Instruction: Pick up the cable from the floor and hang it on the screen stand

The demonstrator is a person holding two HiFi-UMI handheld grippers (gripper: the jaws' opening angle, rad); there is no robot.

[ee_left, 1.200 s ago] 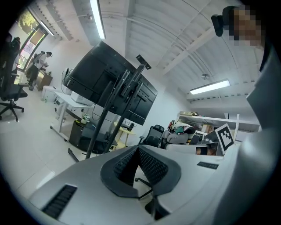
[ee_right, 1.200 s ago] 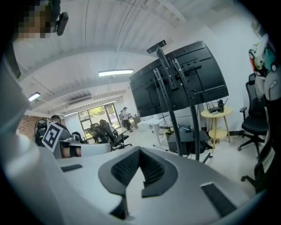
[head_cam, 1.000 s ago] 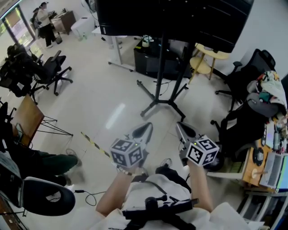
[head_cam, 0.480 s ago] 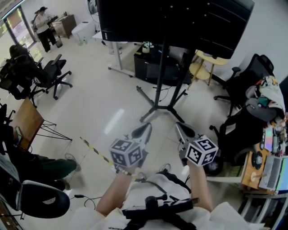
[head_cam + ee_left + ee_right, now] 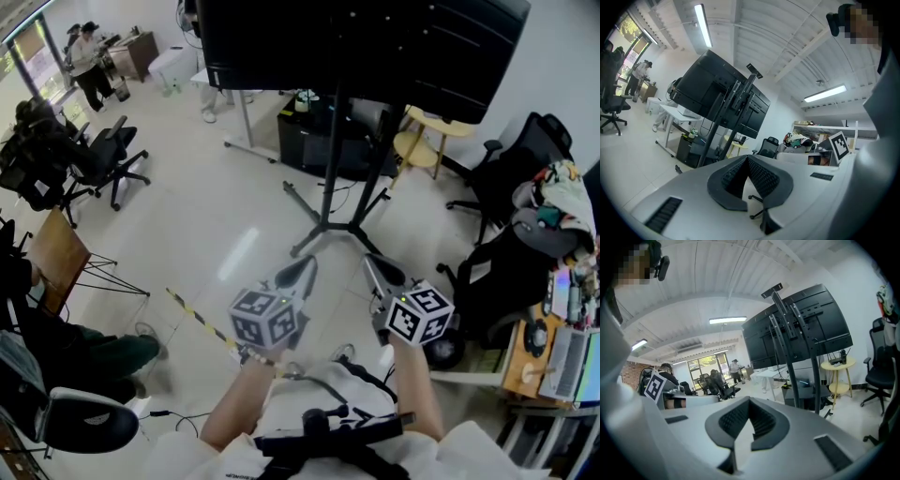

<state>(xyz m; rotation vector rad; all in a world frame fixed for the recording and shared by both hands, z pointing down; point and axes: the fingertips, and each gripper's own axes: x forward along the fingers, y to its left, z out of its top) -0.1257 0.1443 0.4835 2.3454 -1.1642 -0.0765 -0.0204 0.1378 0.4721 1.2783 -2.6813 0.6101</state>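
The screen stand (image 5: 330, 159) rises ahead of me, its black screen (image 5: 375, 37) on top and its splayed feet (image 5: 323, 225) on the pale floor. Both gripper views show it too, as the stand (image 5: 733, 101) and the stand (image 5: 787, 329). My left gripper (image 5: 302, 269) and right gripper (image 5: 380, 270) are side by side at waist height, pointing at the stand's base. Both are shut and empty, as the left gripper (image 5: 747, 158) and right gripper (image 5: 749, 401) show close up. A thin black cable (image 5: 173, 412) lies on the floor at lower left.
Office chairs (image 5: 103, 150) stand at the left and dark chairs (image 5: 506, 253) at the right, beside a cluttered desk (image 5: 553, 328). A yellow side table (image 5: 422, 131) and a black cabinet (image 5: 309, 127) sit behind the stand. A yellow-black striped strip (image 5: 202, 323) crosses the floor.
The head view has shifted slightly, and a person's legs now show by the far desk. Both grippers have kept their place and stayed shut.
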